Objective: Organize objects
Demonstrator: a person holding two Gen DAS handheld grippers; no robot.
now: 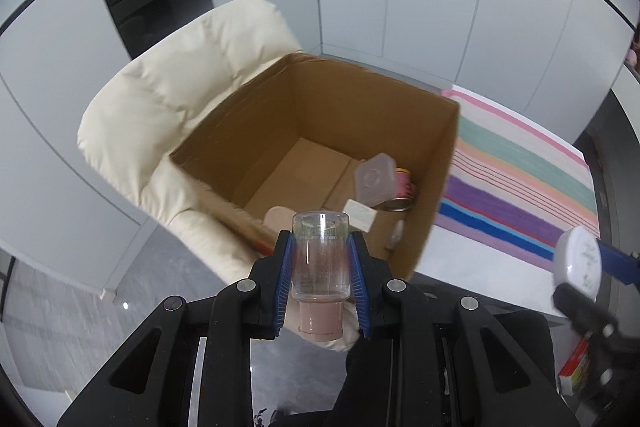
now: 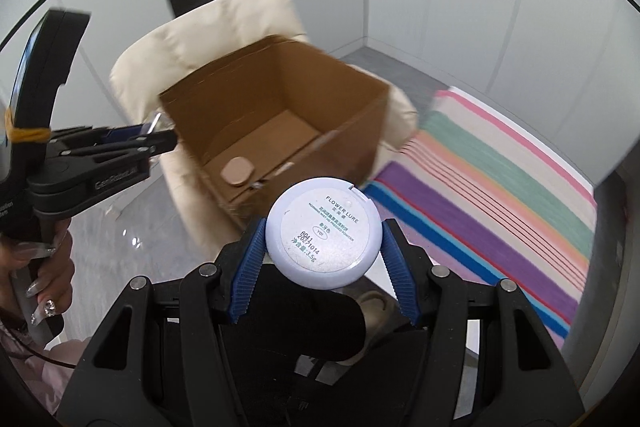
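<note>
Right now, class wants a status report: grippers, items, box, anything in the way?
Left gripper shut on clear bottle. Right gripper shut on white compact. Cardboard box open ahead, several items inside. Nothing blocking.

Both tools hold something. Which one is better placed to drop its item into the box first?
Left, probably. Its tool, shut on the bottle, sits at the box rim, over the opening. The right tool, holding the compact, looks farther from the box.
</note>
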